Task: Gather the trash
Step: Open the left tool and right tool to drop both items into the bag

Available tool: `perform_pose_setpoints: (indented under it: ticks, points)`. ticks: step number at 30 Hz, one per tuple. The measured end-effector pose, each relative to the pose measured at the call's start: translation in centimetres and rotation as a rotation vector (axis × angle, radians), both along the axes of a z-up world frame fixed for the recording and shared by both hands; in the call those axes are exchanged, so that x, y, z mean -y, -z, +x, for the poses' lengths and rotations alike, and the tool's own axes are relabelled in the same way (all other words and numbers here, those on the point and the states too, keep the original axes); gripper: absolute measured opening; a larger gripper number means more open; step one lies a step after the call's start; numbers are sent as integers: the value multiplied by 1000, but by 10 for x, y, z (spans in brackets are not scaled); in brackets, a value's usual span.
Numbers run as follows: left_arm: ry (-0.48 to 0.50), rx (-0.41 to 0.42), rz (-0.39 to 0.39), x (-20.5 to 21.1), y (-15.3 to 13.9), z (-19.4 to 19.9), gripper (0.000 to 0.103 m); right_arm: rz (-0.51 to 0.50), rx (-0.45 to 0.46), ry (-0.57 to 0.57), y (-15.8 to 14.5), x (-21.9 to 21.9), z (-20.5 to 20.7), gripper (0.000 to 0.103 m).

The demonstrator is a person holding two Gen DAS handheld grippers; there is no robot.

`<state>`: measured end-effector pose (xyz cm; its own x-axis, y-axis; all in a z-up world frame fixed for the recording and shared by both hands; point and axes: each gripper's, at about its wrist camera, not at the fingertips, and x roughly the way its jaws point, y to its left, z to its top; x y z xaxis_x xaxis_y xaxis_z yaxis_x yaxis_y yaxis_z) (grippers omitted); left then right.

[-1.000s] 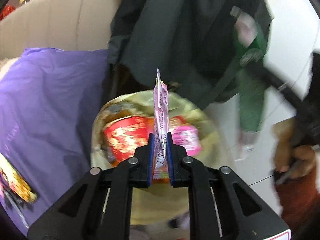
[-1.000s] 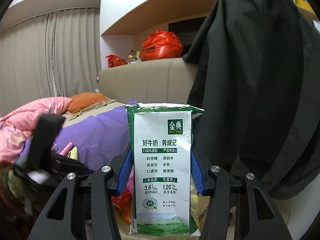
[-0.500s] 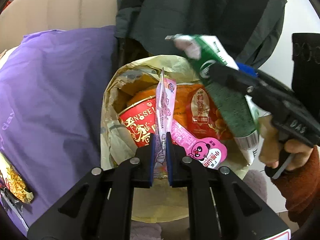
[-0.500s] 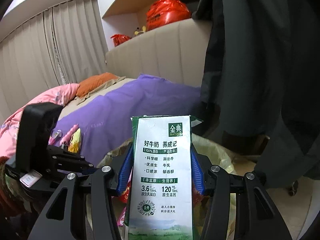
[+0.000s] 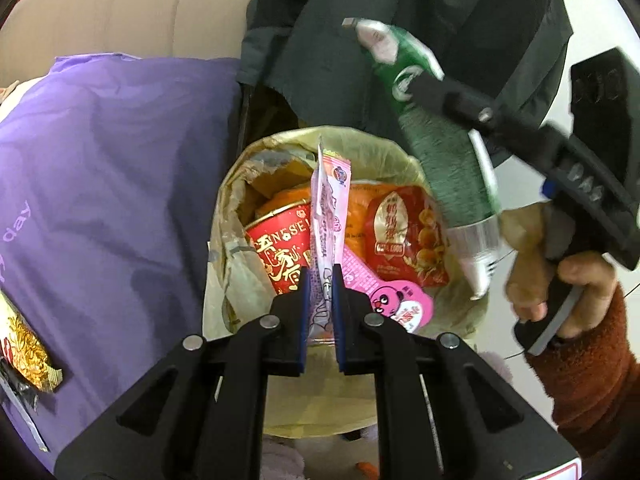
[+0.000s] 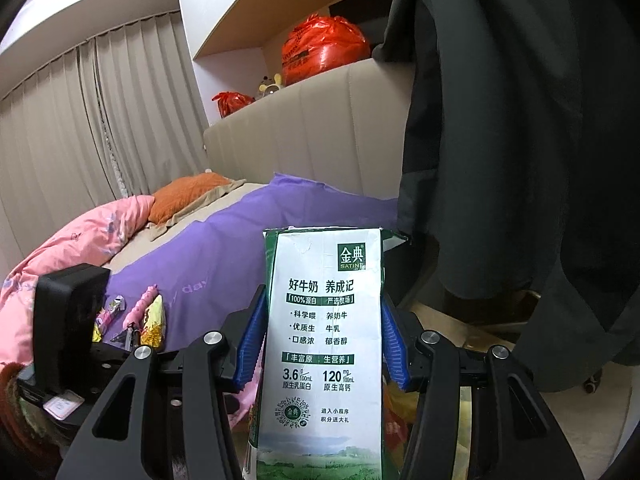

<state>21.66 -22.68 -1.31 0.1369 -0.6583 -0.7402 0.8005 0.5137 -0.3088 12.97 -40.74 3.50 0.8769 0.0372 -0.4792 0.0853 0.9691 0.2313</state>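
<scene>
My left gripper [image 5: 321, 280] is shut on a thin pink wrapper [image 5: 329, 216] that stands upright over a trash bin [image 5: 408, 160] lined with a yellowish bag. Inside the bin lie a red noodle cup [image 5: 282, 254], an orange-red snack bag [image 5: 404, 232] and a pink pouch [image 5: 396, 302]. My right gripper [image 6: 323, 344] is shut on a green and white milk carton [image 6: 326, 344], held upright. In the left wrist view that milk carton [image 5: 444, 168] hangs tilted over the bin's right rim, with a hand [image 5: 560, 280] on the right gripper's handle.
A bed with a purple sheet [image 5: 104, 184] lies left of the bin, with a gold snack wrapper [image 5: 24, 348] on it. More wrappers [image 6: 148, 316] show on the sheet in the right wrist view. A dark coat [image 5: 400, 40] hangs behind the bin. White floor lies to the right.
Both grippers have come down and closer to the bin. The milk carton has entered the left wrist view and now hangs over the bin's right rim. Both grips are unchanged.
</scene>
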Motion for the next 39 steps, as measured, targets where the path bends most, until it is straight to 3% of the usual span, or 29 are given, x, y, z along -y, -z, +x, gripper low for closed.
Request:
perform_pose_setpoints:
  ticks: [6, 15, 25, 31, 39]
  points:
    - [7, -6, -2, -5, 1, -3, 10, -8, -66, 17, 19, -3, -17, 49]
    - [7, -21, -1, -1, 7, -2, 10, -36, -80, 71, 21, 3, -56, 49]
    - [6, -19, -29, -2, -4, -5, 10, -30, 39, 47, -6, -6, -36, 49]
    - [-6, -36, -36, -1, -5, 4, 10, 13, -60, 49, 11, -1, -3, 49]
    - [12, -72, -34, 4, 0, 6, 10, 32, -157, 47, 28, -2, 1, 49]
